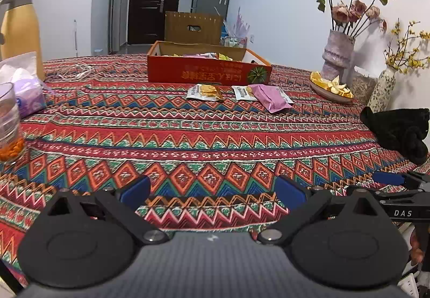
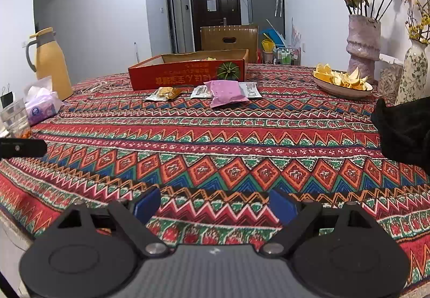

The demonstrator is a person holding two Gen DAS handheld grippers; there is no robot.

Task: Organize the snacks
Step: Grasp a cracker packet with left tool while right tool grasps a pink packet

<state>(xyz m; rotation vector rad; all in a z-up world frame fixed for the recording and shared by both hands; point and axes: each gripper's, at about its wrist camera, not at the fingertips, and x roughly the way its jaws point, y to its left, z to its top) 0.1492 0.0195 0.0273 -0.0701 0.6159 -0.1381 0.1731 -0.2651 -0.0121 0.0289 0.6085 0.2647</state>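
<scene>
Covering the table, the patterned cloth (image 2: 215, 136) carried the orange box (image 2: 188, 73) at its far side, apparently holding snacks. The pink packet (image 2: 227, 92) and two smaller packets (image 2: 164, 93) lay just before it. My left gripper (image 1: 213, 190) and right gripper (image 2: 215, 204) stood wide, empty.

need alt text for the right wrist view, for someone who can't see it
The open, empty right gripper hovers over the near edge of a red patterned tablecloth. Farther back, a pink snack packet and a small yellow-and-white packet lie loose in front of an open orange cardboard box. A dish of orange peels sits to the right.
</scene>
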